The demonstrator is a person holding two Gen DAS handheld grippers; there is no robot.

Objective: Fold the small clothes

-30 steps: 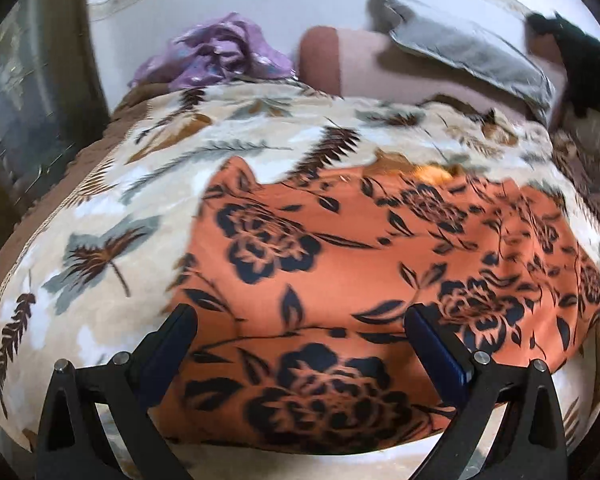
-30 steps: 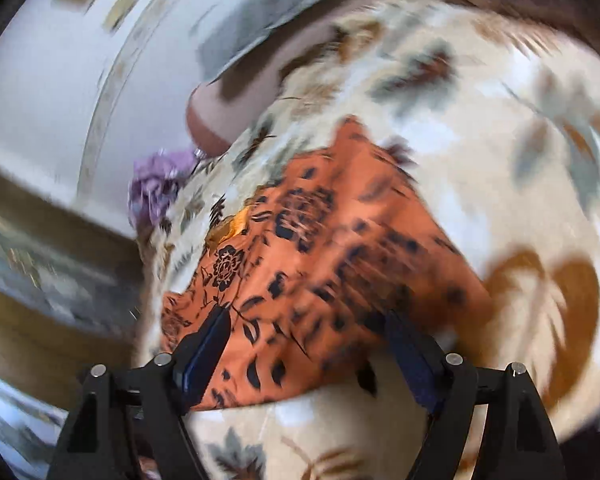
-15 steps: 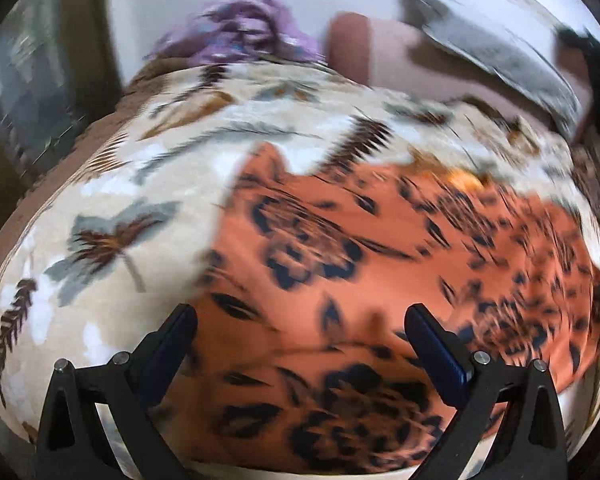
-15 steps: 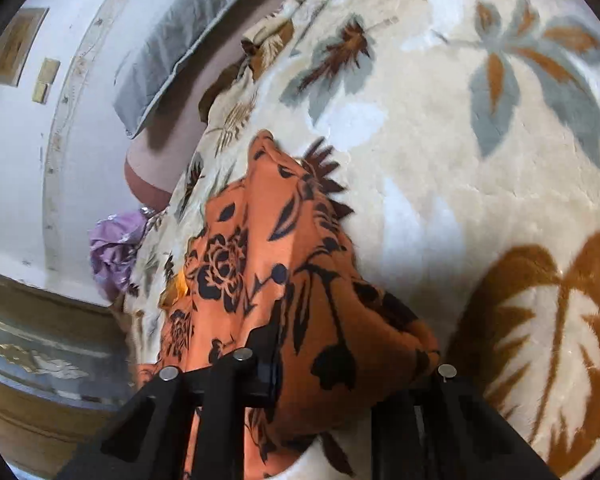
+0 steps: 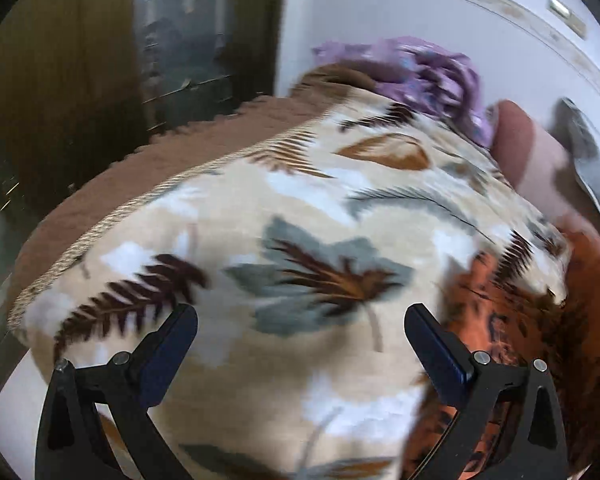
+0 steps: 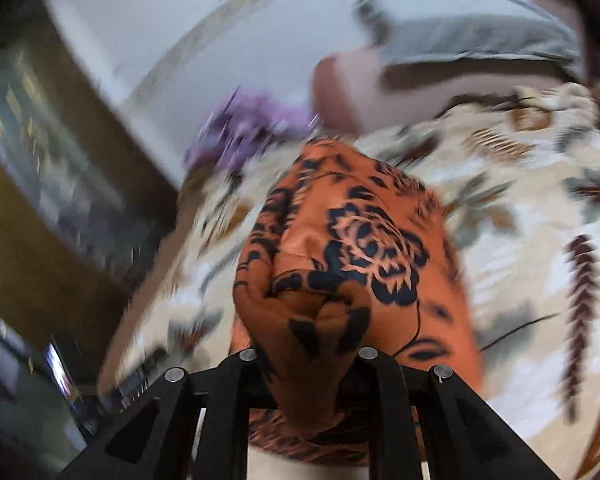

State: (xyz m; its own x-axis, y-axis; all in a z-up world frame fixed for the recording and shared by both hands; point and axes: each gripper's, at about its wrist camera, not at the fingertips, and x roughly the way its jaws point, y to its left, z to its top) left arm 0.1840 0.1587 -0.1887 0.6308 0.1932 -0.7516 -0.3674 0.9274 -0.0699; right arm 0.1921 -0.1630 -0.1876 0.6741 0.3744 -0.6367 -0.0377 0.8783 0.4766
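Note:
An orange garment with black flowers (image 6: 360, 240) lies on a cream leaf-print blanket (image 6: 520, 220). My right gripper (image 6: 308, 356) has a bunched fold of it between its jaws, which are still closing, and the cloth rises in a ridge from the blanket to the fingers. In the left wrist view the garment (image 5: 512, 320) shows only at the right edge. My left gripper (image 5: 300, 314) stands wide open above bare blanket (image 5: 260, 200), holding nothing; its right finger is next to the garment's edge. Both views are motion-blurred.
A crumpled purple cloth (image 5: 432, 72) lies at the blanket's far corner by the white wall. A pink bolster (image 6: 348, 88) and a grey pillow (image 6: 480, 40) sit at the head. The blanket's brown edge (image 5: 140, 184) drops off towards a dark cabinet (image 5: 180, 40).
My right gripper went from wide open to pinched on the garment and swung across, lifting the cloth. My left gripper stayed open and swung left, off the garment onto bare blanket.

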